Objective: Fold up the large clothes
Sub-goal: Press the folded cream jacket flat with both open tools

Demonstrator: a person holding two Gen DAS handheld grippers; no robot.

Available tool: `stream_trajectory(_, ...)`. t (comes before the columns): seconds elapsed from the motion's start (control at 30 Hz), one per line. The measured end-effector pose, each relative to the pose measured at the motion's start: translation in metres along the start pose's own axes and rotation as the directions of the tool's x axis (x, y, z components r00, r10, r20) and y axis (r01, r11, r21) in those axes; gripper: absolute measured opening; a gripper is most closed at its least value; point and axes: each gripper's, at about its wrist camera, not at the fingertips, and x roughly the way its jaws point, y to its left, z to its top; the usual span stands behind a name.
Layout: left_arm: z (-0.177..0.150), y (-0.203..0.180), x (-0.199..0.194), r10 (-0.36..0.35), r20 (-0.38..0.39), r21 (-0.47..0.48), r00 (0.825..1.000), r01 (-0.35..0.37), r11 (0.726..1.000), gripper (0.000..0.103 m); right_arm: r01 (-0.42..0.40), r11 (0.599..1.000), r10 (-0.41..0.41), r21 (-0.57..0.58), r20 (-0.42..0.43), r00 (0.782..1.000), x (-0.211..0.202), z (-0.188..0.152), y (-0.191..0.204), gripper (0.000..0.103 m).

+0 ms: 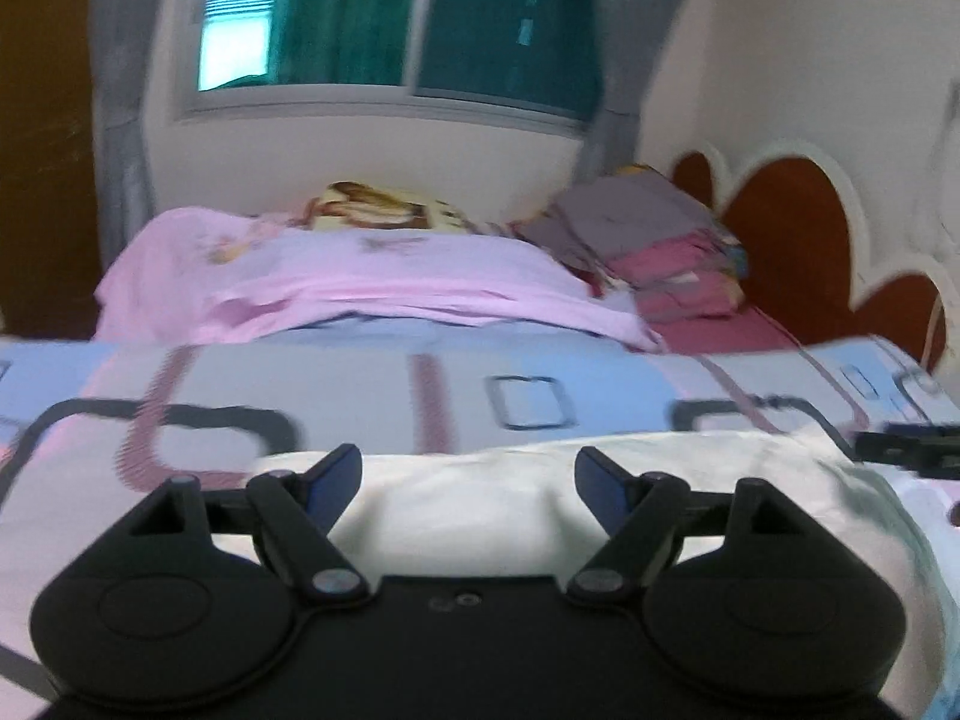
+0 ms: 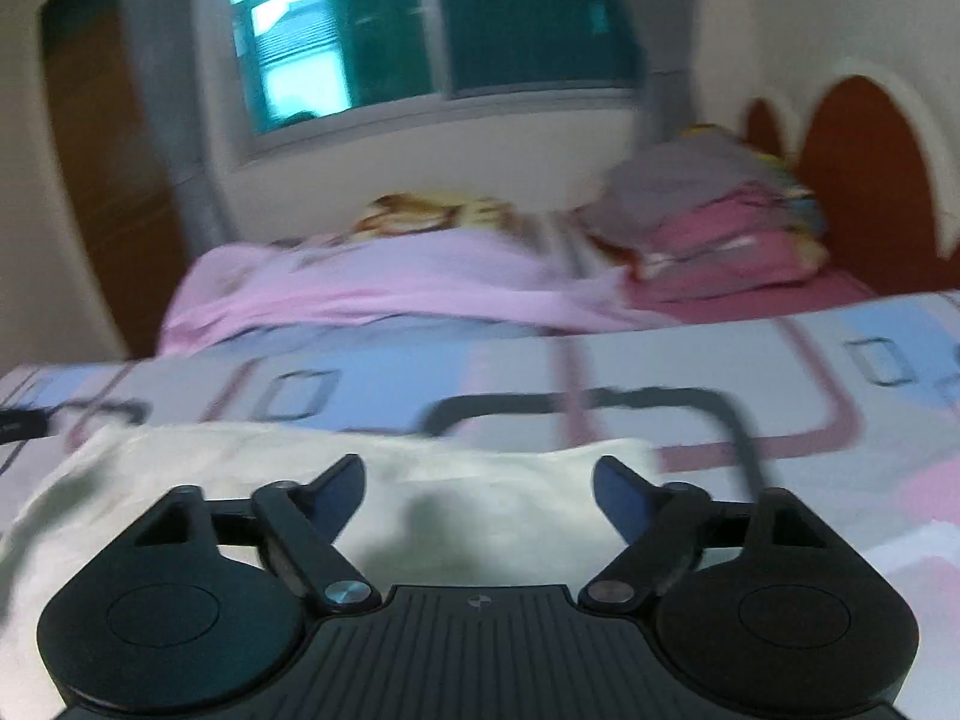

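Observation:
A cream-white garment (image 1: 480,498) lies on the patterned bedspread (image 1: 360,384) right in front of both grippers. My left gripper (image 1: 468,480) is open, its jaws wide apart just above the garment, holding nothing. In the right wrist view the same garment (image 2: 468,510) spreads left and under my right gripper (image 2: 479,489), which is open and empty over its right end. The tip of the right gripper (image 1: 912,447) shows at the right edge of the left view. Both views are motion-blurred.
A pink blanket (image 1: 372,288) is heaped across the middle of the bed. A stack of folded grey and pink clothes (image 1: 660,246) sits at the back right by the brown headboard (image 1: 792,240). A window (image 1: 396,18) and grey curtains are behind.

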Motion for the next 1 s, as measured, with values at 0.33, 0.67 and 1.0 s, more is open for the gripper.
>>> stream_trajectory(0.33,-0.041,-0.035,0.053,-0.071,-0.099,0.051,0.993,0.076,0.996,0.08,-0.035,0.99,0.016,-0.134,-0.139,0.99,0.061,-0.031,0.048,0.063)
stream_trajectory(0.67,-0.058,-0.002,0.058,-0.108,-0.071,0.023,0.992,0.109,0.994,0.081,-0.013,0.993,-0.002,-0.12,-0.122,0.993,0.057,-0.044,0.003,0.063)
stream_trajectory(1.0,-0.066,-0.016,0.01,-0.074,-0.041,0.079,0.996,0.077,0.994,0.079,-0.011,0.991,0.006,-0.135,-0.041,0.999,-0.008,-0.042,0.023,0.064)
